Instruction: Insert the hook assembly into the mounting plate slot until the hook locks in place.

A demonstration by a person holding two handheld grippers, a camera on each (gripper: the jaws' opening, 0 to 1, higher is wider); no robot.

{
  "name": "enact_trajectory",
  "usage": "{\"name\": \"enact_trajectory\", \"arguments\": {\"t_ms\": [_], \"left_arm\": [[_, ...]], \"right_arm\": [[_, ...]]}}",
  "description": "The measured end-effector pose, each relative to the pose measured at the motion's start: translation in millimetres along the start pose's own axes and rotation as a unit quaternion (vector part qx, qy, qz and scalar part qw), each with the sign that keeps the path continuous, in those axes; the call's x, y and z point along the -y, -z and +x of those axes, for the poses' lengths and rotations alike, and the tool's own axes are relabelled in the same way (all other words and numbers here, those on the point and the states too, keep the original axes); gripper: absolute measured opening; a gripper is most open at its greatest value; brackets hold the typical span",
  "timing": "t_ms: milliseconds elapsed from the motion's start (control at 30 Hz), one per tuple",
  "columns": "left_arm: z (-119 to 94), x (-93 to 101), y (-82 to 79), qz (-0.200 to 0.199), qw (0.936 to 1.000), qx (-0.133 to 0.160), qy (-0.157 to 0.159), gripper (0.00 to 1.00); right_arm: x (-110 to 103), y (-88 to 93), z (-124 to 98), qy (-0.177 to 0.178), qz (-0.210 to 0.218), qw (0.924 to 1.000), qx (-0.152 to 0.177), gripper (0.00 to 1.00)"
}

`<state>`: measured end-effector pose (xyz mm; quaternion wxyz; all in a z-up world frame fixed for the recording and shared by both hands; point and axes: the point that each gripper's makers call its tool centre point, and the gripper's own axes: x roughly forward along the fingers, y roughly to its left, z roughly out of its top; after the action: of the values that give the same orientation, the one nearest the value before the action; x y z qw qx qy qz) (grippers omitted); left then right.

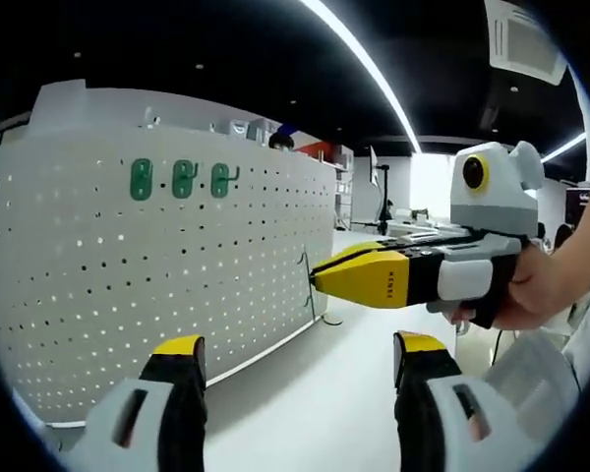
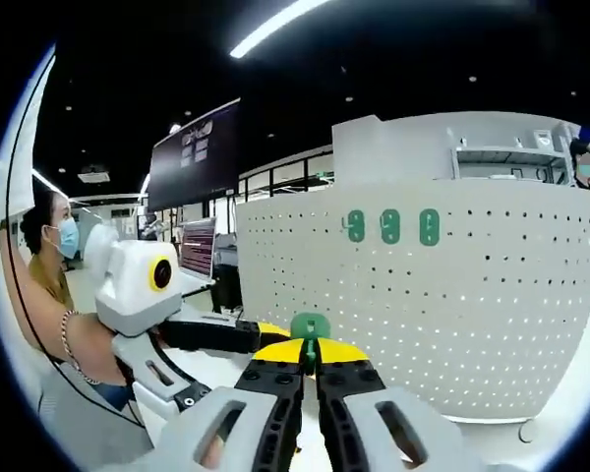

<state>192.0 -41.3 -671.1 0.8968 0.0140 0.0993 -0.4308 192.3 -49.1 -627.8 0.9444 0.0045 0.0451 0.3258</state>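
The white pegboard mounting plate [image 1: 157,285] stood upright on the white table [image 1: 315,403], with three green hooks [image 1: 182,180] already seated in a row near its top, so part of the job looked done. A fourth green hook assembly [image 2: 310,327] was pinched between the closed yellow-tipped jaws of the right claw [image 2: 310,366]; in the left gripper view that same right claw [image 1: 320,280] held the hook's thin wire close beside the plate's right edge, and whether it touched the plate could not be told. The insertion and the locking seemed yet to come. The left claw [image 1: 295,346] was wide apart and carried nothing, low in front of the plate. The plate's face was bare of hooks below and to the side of the seated row, leaving many free holes, and the table in front offered open room to swing the hook around from the edge to the perforated face
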Motion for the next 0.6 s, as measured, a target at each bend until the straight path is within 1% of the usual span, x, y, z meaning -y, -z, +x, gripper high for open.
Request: {"name": "enact_trajectory", "arguments": {"t_ms": [200,367,600], "left_arm": [[-0.3,-3.3,5.0,-0.003,1.0000,-0.006,-0.001,0.80],[-2.6,-8.1,10.6,-0.003,0.9999,-0.011,-0.004,0.79],[-13.3,-16.0,25.5,-0.015,0.9996,-0.019,-0.013,0.79]], "right_arm": [[13.5,-3.5,-0.2,0.015,0.021,0.9996,0.005,0.01],[23.7,-5.1,1.6,0.025,0.023,0.9994,0.003,0.01],[48.4,-11.3,3.2,0.056,0.025,0.9981,0.003,0.01]]}}
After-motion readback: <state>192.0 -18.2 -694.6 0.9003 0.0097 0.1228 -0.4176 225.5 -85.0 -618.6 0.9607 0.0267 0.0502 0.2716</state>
